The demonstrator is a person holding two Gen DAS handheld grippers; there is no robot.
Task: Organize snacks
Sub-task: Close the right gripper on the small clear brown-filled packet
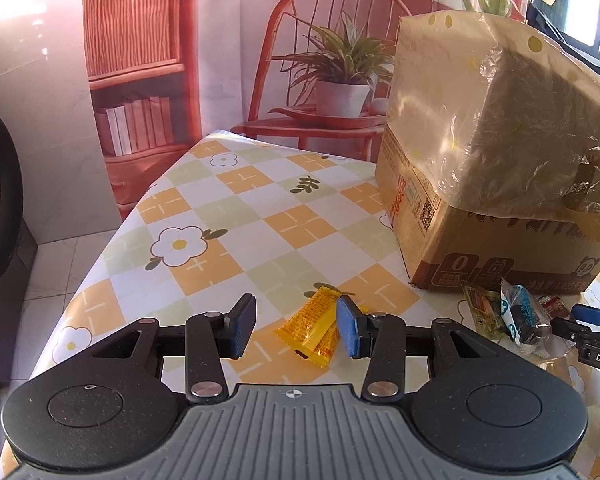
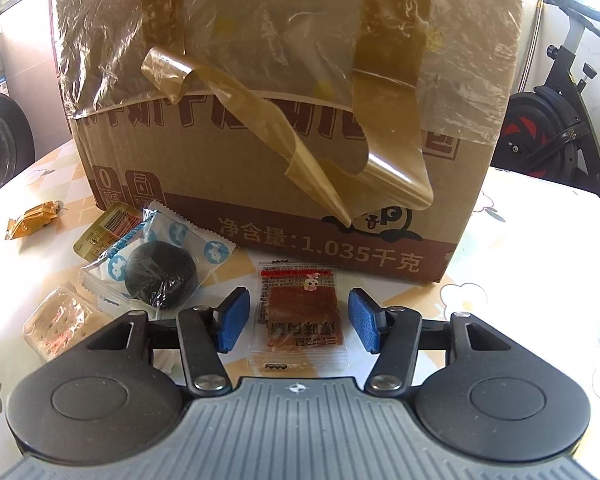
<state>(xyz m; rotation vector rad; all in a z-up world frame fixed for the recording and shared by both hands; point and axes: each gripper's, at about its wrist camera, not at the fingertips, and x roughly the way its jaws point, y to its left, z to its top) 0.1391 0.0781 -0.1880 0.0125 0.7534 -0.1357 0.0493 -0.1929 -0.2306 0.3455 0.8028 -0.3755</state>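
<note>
Straddling the red meat-snack sachet (image 2: 298,312), the right gripper (image 2: 298,318) stood wide open, holding nothing; the sachet lay flat at 12 o'clock, before the cardboard box (image 2: 284,184). The left gripper (image 1: 296,326) was equally open and empty over 2 yellow packets (image 1: 314,326). Likely light, limp and slippery film; pinching across the filled middle seemed safest.

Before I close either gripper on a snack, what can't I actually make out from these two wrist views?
- Inside of the cardboard box: both views, hidden by its walls and plastic wrap.
- Second yellow packet: left wrist view, mostly covered by the top yellow packet and a finger.
- Cracker pack: right wrist view, washed out by glare.
- Meat snack packet: print too small to read.
</note>
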